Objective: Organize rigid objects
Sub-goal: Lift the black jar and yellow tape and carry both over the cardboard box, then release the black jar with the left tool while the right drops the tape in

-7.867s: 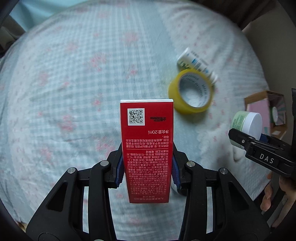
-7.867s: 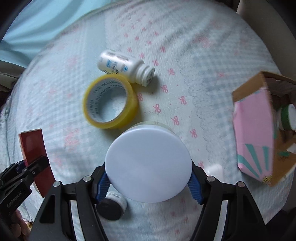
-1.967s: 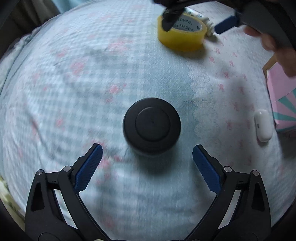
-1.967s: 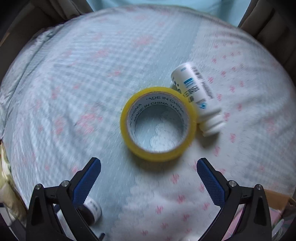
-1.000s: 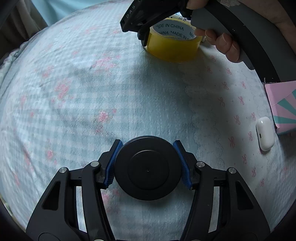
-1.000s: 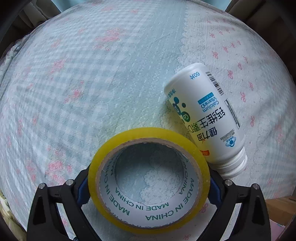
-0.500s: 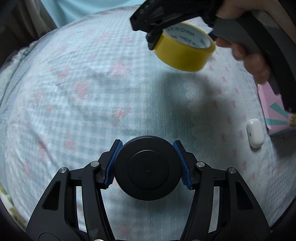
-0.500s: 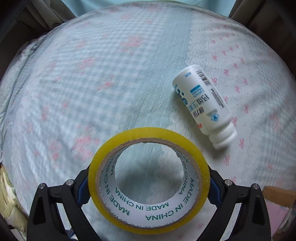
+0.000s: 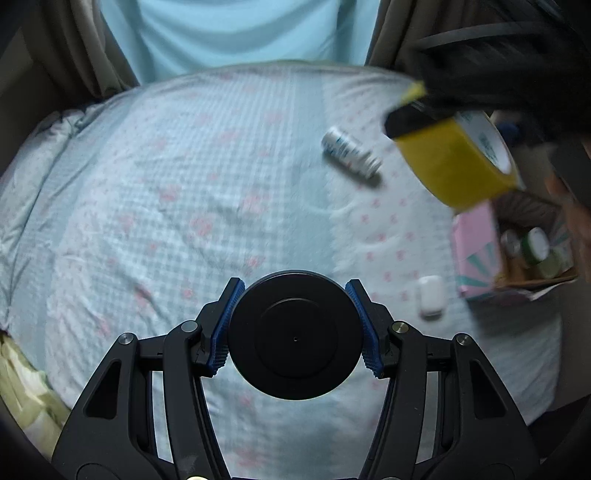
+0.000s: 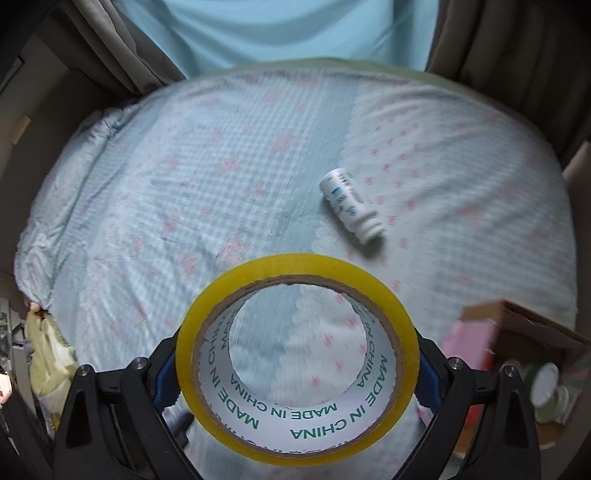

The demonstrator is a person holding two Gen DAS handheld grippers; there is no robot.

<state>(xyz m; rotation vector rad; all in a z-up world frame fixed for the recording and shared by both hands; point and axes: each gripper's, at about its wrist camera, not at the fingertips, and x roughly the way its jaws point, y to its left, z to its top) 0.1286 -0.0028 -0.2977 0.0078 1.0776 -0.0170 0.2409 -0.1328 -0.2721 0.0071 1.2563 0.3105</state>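
Your left gripper (image 9: 294, 328) pinches a round black jar with a flat black lid (image 9: 294, 335), one blue ribbed pad (image 9: 225, 325) pressed on each side of the lid. You see the jar from above, lifted clear of the bed, low in the middle of the left wrist view.

Your right gripper (image 10: 297, 363) clamps a wide roll of yellow packing tape with a white printed core (image 10: 297, 406). Its black arms bracket the roll on both sides, and the pads are mostly hidden behind the rim. The roll lies flat, so you look straight through its hole to the bedding. In the left wrist view the same roll (image 9: 456, 166) hangs tilted in the air at the upper right, under a dark, blurred mass of gripper.

Below both tools spreads a bed covered in a pale blue checked sheet with small pink bows (image 9: 192, 206). A white plastic pill bottle with a blue label (image 10: 351, 205) lies on its side on the far right part of the sheet, well apart from everything else. A small white rounded case (image 9: 429, 295) rests near the right edge of the bed.

Just beyond that edge, on the right, stands an open cardboard box with a pink and teal flap (image 9: 476, 254). Several small jars with pale lids (image 9: 535, 245) sit inside it, blurred. Light blue curtains (image 9: 236, 33) hang behind the far end of the bed.
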